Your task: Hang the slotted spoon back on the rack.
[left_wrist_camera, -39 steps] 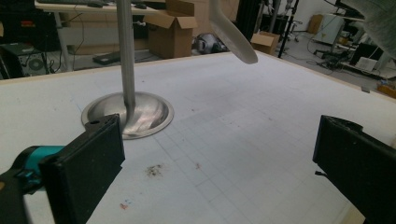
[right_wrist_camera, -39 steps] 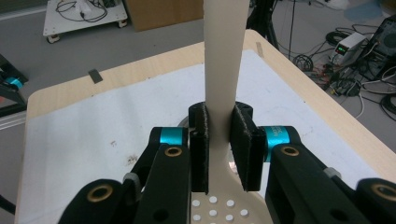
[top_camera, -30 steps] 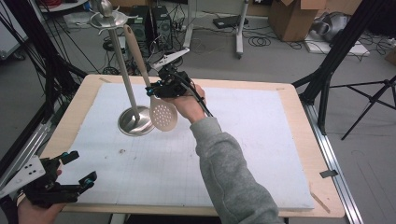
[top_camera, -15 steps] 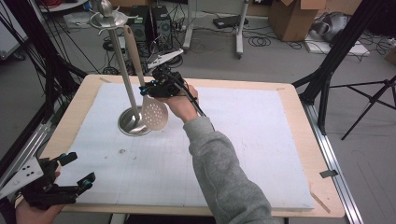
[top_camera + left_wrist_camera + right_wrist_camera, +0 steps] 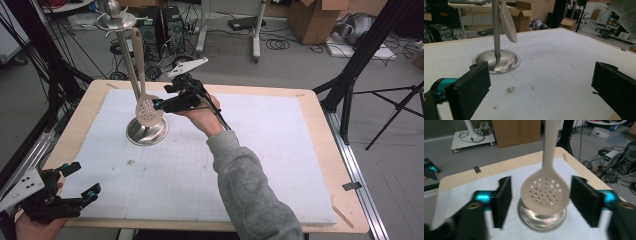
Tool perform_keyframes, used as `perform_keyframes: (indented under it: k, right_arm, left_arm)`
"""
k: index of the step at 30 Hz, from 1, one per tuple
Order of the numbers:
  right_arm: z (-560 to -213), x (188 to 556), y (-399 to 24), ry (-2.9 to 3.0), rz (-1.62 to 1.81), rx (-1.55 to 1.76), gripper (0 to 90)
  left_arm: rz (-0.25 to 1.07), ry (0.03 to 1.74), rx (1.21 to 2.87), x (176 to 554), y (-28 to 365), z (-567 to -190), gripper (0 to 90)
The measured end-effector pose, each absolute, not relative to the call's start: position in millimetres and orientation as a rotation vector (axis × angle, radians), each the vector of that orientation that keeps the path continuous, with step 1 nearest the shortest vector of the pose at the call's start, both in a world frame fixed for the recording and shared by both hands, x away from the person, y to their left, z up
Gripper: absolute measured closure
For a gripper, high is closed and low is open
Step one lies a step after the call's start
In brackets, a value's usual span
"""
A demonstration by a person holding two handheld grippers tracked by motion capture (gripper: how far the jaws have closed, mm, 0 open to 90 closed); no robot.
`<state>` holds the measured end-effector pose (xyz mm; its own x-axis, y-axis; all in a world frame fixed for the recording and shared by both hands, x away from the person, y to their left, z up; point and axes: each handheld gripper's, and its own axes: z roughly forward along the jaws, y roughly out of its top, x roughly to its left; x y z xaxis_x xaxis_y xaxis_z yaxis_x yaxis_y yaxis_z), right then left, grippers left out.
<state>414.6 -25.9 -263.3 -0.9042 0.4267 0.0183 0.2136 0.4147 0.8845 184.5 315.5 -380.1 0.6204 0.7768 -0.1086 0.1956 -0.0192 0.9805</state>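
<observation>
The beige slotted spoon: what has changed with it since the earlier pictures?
The right hand-held gripper carried the beige slotted spoon left to the steel stand, where it hangs now. Its jaws have just opened, apart from the spoon between them. The left hand-held gripper stayed put.

You had one beige perforated plastic skimmer spoon (image 5: 148, 111) in front of you, with a single long handle and many small round holes in its bowl. There was one tall silver metal utensil stand (image 5: 146, 131), made of one pole on one round base. You held two black two-jaw grippers, one in each hand: the left gripper (image 5: 80, 179) and the right gripper (image 5: 159, 104). One white gridded mat (image 5: 260, 165) covered one light wooden table (image 5: 320, 120). Two brown cardboard boxes (image 5: 522, 13) stood beyond it.
</observation>
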Motion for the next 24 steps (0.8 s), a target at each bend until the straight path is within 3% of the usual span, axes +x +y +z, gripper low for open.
perform_keyframes:
  k: [4,24]
  right_arm:
    - [-267,413,-46,2.447,1.508,0.583,15.6]
    - [-286,390,-137,2.364,1.526,0.628,14.8]
  left_arm:
    - [0.560,0.837,1.555,189,315,-380,2.5]
    - [0.528,0.822,1.545,216,308,-382,2.5]
